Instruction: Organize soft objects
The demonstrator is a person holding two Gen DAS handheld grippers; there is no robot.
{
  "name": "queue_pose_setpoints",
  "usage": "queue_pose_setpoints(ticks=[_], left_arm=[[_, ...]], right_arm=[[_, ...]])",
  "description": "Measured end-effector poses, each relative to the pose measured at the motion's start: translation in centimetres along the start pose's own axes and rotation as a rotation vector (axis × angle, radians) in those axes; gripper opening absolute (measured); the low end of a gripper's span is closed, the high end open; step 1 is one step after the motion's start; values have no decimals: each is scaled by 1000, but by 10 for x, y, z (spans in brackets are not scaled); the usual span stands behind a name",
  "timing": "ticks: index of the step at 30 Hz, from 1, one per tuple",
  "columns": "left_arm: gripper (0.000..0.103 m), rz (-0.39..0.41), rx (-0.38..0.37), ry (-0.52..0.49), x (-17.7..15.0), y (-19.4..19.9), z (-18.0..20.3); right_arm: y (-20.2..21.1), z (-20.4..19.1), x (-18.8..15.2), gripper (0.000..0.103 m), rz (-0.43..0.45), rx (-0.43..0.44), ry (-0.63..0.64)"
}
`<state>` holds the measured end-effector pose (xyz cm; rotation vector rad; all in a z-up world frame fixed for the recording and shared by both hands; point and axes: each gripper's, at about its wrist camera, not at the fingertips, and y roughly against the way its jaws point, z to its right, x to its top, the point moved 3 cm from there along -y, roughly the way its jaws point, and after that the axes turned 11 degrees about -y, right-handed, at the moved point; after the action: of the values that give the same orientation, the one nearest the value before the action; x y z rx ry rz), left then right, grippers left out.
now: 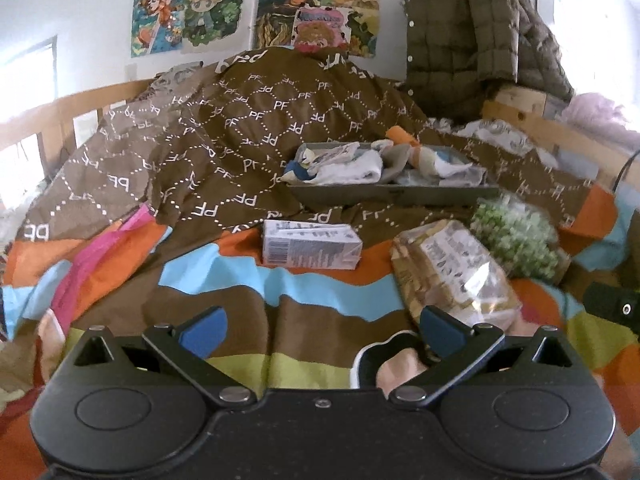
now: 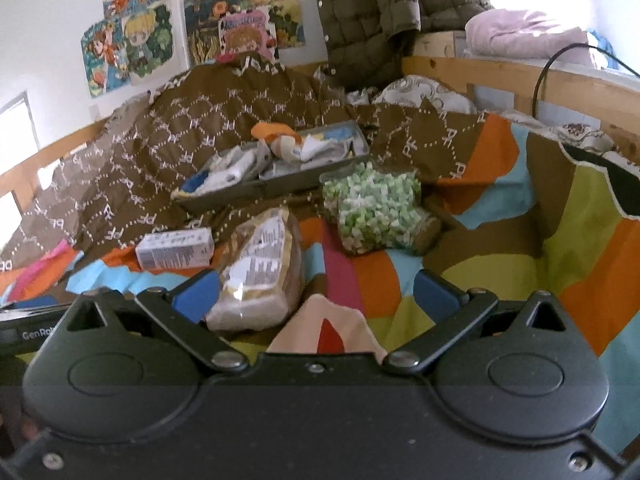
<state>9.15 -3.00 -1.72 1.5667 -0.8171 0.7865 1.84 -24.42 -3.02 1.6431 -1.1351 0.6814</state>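
Your left tongs (image 1: pixel 320 334) hang wide and empty just above the striped bedspread (image 1: pixel 320 300), with a dark, white-edged thing (image 1: pixel 370 354) lying under the right blue pad; what it is you cannot tell. Your right tongs (image 2: pixel 316 298) are wide as well and grip nothing, and a peach and red cloth (image 2: pixel 328 330) sits between the fingers, close to the camera. Just beyond the right tongs, slightly left, lies a clear bag of bread (image 2: pixel 260 276). A small white carton (image 2: pixel 176 249) lies on its side to the left of the bread, at the edge of the brown patterned blanket (image 2: pixel 168 120). To the right of the bread and further away sits a bag of green and white pieces (image 2: pixel 372 208). Behind these a grey tray (image 2: pixel 280 182) rests on the blanket, tilted, and it holds the soft things: rolled socks and small cloths (image 2: pixel 280 148), white, blue and orange, heaped together. At the far end a quilted olive jacket (image 2: pixel 368 12) hangs over the wooden bed frame (image 2: pixel 500 76), and cartoon posters (image 2: pixel 132 40) cover the wall.
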Motion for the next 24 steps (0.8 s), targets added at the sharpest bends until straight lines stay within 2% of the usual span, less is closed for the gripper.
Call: queue_pose_setpoints(ticks=[10, 24], left_arm=[[102, -59, 80, -47, -5, -6, -4], [102, -79, 117, -32, -7, -6, -11]], right_arm=[[-17, -6, -9, 103, -59, -4, 44], [-33, -7, -14, 103, -99, 1, 58]])
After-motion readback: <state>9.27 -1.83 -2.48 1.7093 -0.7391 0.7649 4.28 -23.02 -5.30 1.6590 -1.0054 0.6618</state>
